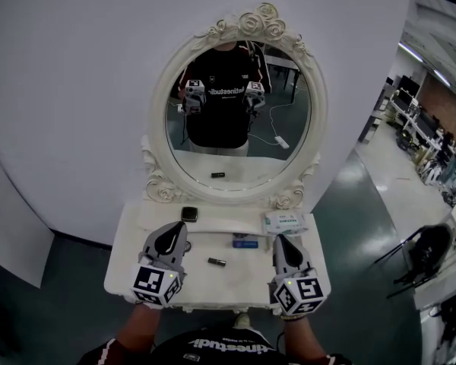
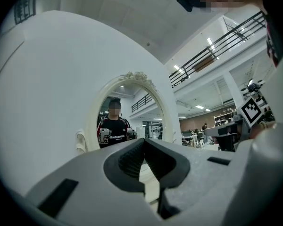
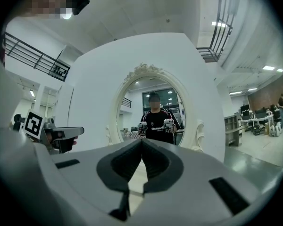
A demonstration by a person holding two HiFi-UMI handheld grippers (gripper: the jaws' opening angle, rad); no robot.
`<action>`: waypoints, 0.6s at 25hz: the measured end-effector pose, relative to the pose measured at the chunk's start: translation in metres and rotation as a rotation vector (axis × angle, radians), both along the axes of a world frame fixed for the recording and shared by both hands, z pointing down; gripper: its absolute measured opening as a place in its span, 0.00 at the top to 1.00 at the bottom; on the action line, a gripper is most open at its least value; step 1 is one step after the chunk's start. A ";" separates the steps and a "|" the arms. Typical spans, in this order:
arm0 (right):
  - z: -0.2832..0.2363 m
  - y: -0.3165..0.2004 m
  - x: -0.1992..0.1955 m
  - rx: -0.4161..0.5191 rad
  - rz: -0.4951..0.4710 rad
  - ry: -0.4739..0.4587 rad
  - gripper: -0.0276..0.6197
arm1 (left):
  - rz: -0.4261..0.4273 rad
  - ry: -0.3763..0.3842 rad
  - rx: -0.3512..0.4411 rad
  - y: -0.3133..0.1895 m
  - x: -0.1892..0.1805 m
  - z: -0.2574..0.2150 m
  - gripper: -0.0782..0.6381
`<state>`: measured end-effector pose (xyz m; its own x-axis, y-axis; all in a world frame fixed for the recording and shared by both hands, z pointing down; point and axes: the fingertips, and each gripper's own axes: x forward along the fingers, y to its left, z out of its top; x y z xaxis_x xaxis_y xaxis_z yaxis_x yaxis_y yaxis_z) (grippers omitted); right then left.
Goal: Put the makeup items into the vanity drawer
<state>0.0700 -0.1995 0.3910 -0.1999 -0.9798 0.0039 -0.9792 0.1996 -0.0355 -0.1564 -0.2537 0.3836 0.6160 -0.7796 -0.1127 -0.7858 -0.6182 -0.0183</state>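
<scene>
L tongs (image 1: 181,230): grey moulded plastic, wedge-shaped, black ribbed pads pressed tip to tip, nothing gripped. Over left half of table (image 1: 213,284). White cube w/ black square markers at rear.

R tongs (image 1: 281,242): same build, pads closed together, empty. Over table's right half.

Table: white, smooth matte top w/ rounded corners, set against plain white wall (image 1: 76,90). At its back, oval mirror (image 1: 239,128) in cream carved frame, w/ roses at crown and scrolls + roses at both lower sides. In glass, reflection of person (image 1: 220,90) in black tee, both tongs held up.

Makeup items all loose on tabletop, apart from one another:
- small square compact (image 1: 188,214), dark w/ glossy lid, back-left near mirror base, just beyond L tongs' tips.
- short dark tube (image 1: 216,262), cylindrical, lying flat mid-table btwn the two tongs.
- flat blue oblong case (image 1: 245,243), lying flat, centre-right, just left of R tongs.
- soft white packet (image 1: 285,221), rectangular w/ greenish print, back-right by frame's lower scroll, just beyond R tongs' tips.
</scene>
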 end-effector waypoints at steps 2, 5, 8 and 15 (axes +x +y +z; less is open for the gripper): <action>-0.001 0.000 -0.001 -0.001 0.000 0.004 0.97 | 0.007 0.002 0.001 0.001 0.002 -0.001 0.88; -0.003 0.001 -0.001 0.000 0.002 0.010 0.97 | 0.019 -0.003 0.004 0.002 0.006 -0.001 0.88; -0.003 0.001 -0.002 -0.003 0.000 0.019 0.97 | 0.026 -0.013 0.006 0.002 0.010 0.000 0.88; 0.001 0.000 -0.002 -0.015 0.001 0.018 0.97 | 0.041 -0.007 -0.001 0.002 0.012 0.002 0.88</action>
<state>0.0677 -0.1992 0.3922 -0.1989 -0.9798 0.0224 -0.9799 0.1985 -0.0206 -0.1446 -0.2514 0.3851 0.6478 -0.7541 -0.1077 -0.7600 -0.6496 -0.0230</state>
